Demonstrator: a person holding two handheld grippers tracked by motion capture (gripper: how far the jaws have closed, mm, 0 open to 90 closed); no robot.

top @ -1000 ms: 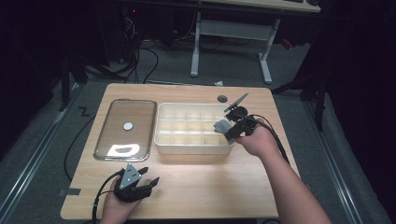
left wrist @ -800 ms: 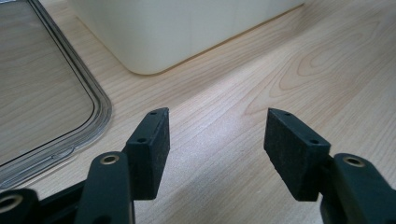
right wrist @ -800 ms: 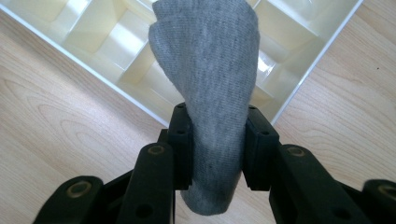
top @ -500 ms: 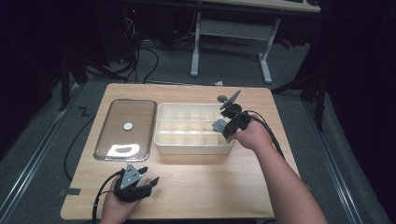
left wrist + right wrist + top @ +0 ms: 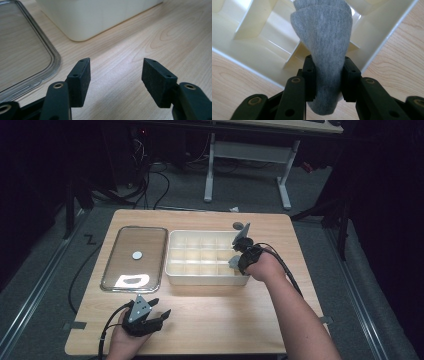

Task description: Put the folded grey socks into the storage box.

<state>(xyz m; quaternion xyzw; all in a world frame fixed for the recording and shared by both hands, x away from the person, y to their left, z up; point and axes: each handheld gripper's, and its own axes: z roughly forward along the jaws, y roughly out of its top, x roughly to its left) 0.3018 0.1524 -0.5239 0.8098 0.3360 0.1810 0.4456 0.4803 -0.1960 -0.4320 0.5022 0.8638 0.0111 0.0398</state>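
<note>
Right gripper: fingers clamped on a grey sock. The cloth is pinched between the two pads at about its lower third. A short rounded end hangs out behind the fingers, toward the camera. The longer part rises past the fingertips and folds over itself.

In the high view the right gripper sits at the right end of the cream divided tray, over its near right corner. The sock shows there as a small grey patch at the tray's edge. Whether it touches the tray's rim or hangs just above it is hard to say from that height.

In the right gripper view the sock hangs over the tray, above the dividers and close to the corner wall. Compartments beneath look bare as far as they show.

Left gripper: resting low at the near left of the table, well apart from the tray. In the left gripper view its fingers stand wide apart with bare wood between them, gripping nothing.

Clear lid lies flat on the table just left of the tray; its rim shows beside the left fingers. A small dark round object lies on the table behind the tray's far right corner; too small to identify.
</note>
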